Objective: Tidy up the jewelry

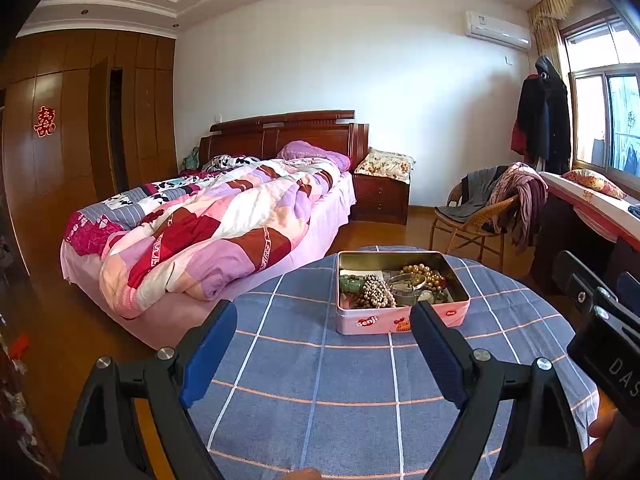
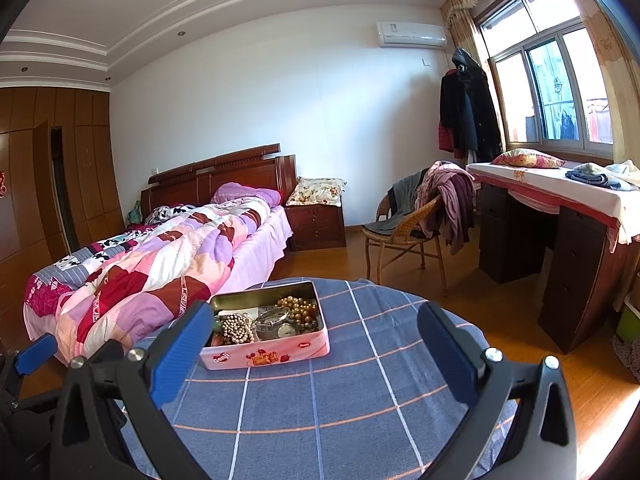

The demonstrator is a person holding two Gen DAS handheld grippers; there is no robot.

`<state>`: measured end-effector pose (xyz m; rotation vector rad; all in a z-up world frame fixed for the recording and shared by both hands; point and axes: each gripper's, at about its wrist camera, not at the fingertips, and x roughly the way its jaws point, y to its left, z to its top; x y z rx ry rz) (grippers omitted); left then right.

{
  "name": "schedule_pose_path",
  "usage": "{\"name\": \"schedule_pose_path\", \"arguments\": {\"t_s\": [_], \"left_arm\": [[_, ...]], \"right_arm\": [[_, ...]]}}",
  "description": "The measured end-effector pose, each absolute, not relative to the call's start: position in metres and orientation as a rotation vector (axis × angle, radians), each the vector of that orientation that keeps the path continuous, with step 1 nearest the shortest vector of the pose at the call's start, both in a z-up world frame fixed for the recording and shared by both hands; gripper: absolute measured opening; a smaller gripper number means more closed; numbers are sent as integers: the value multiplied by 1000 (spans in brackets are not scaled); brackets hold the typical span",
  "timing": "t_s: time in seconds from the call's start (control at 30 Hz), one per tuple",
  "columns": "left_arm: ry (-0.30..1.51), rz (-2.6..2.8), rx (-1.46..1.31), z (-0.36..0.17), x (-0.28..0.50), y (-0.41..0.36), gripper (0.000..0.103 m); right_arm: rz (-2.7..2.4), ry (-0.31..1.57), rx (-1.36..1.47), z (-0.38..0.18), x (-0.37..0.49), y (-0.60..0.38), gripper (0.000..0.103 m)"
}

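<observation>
Both claws hover empty above the near edge of the bench, the left claw (image 1: 324,320) and the right claw (image 2: 316,324) each spread wide with blue pads apart. Beyond them a pink tin (image 1: 400,320), lid off, sits toward the far edge of the bench (image 1: 320,380) on its blue checked cloth. Inside lie gold pearl beads (image 1: 424,274), a silvery bead cluster (image 1: 376,290) and a small watch (image 2: 286,330), heaped together.
</observation>
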<state>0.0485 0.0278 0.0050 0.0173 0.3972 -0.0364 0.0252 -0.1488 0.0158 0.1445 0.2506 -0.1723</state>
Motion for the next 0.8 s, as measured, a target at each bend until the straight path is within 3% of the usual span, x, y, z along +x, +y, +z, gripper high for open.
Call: {"name": "schedule_pose_path", "arguments": {"t_s": [0.8], "left_arm": [[417,-44,19,7,50,21,88]], "right_arm": [[-185,300,172,13,33,-153,103]]}}
